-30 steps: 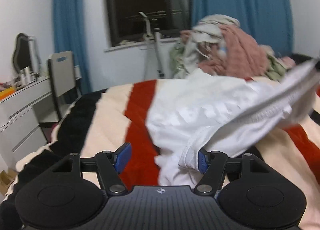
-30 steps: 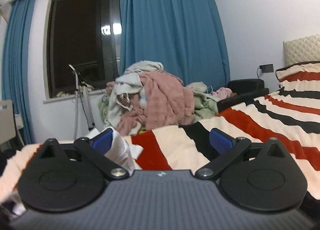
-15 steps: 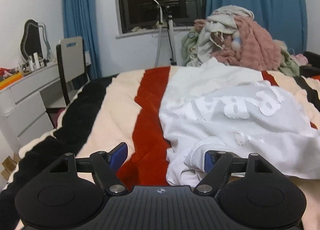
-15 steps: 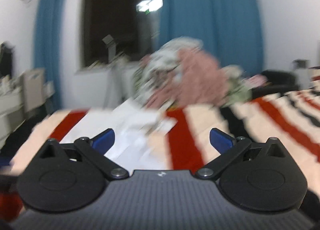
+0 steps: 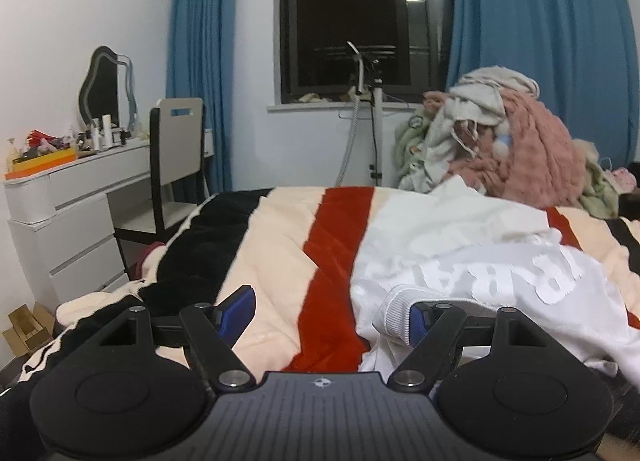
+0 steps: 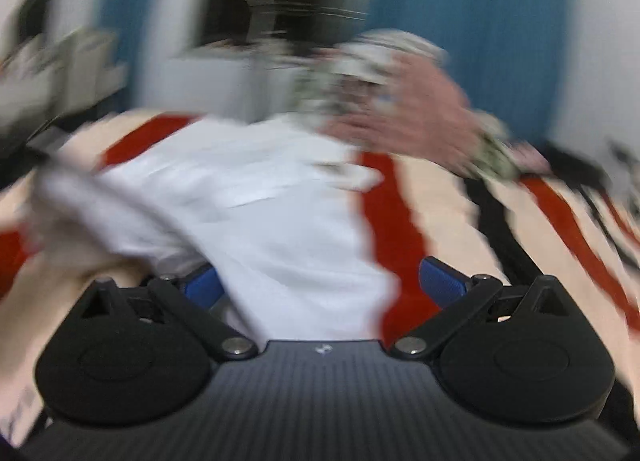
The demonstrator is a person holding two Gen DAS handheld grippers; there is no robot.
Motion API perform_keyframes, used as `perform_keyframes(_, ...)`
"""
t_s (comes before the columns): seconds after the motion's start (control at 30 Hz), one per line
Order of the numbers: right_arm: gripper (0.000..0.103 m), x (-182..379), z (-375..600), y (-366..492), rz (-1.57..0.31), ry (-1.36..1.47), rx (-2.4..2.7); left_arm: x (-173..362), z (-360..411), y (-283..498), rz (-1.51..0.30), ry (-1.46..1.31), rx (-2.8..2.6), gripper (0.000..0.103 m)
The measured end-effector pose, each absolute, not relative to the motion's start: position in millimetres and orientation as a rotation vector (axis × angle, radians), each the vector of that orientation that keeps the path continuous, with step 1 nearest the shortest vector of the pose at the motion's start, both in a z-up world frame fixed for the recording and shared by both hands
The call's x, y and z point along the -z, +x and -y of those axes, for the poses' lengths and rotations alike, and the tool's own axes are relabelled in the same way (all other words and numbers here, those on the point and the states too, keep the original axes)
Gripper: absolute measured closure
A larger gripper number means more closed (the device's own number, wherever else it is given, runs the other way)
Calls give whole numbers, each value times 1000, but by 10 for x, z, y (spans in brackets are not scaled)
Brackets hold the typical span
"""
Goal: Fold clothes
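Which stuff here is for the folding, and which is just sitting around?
For the folding:
- white sweatshirt spread on the striped blanket
- left tongs, open, one pad at the sweatshirt's cuff
- right tongs, open over the sweatshirt (blurry view)

Just sitting around:
- heap of clothes
- chair
- dresser
- mirror
- blue curtains

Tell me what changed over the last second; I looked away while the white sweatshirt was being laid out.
The white sweatshirt, whose far edge was held lifted, has dropped flat onto the striped blanket. The right tongs, then facing the pile of clothes, swung down over the sweatshirt, open; that view is blurred. The left tongs stayed open at the ribbed cuff, gripping nothing.
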State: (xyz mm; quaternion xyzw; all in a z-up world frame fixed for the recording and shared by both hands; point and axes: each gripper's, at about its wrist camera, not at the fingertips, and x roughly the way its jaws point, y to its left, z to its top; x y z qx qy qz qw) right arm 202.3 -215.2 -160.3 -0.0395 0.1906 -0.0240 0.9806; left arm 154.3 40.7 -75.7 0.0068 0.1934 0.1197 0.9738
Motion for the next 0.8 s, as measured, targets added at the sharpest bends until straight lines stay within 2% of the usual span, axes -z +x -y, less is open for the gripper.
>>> perform_keyframes(0.17,0,1503,2642,2016,-368,165,244,743,-372,1530,-402,7,-222,26)
perform_keyframes(0.27,0,1489,2638,1981,-317,126,299,788,-288,1539,-412,45,-208,26)
perform_keyframes(0.47,0,1768,2777,2139,-476,76,373,1110,-119,1654,-610,186,-200,22)
perform_keyframes(0.57,0,1670,2722,2067,-411,42,397,1114,-161,1595,-616,177,-207,18)
perform_keyframes(0.63,0,1441,2669,1980,-308,10,394,930,-280,1520,-566,107,-227,15)
perform_keyframes(0.7,0,1130,2622,1874,-221,-22,372,615,-449,1440,-511,-5,-258,9)
perform_keyframes(0.8,0,485,2583,1741,-149,-20,302,43,-682,1322,-419,-149,-283,8)
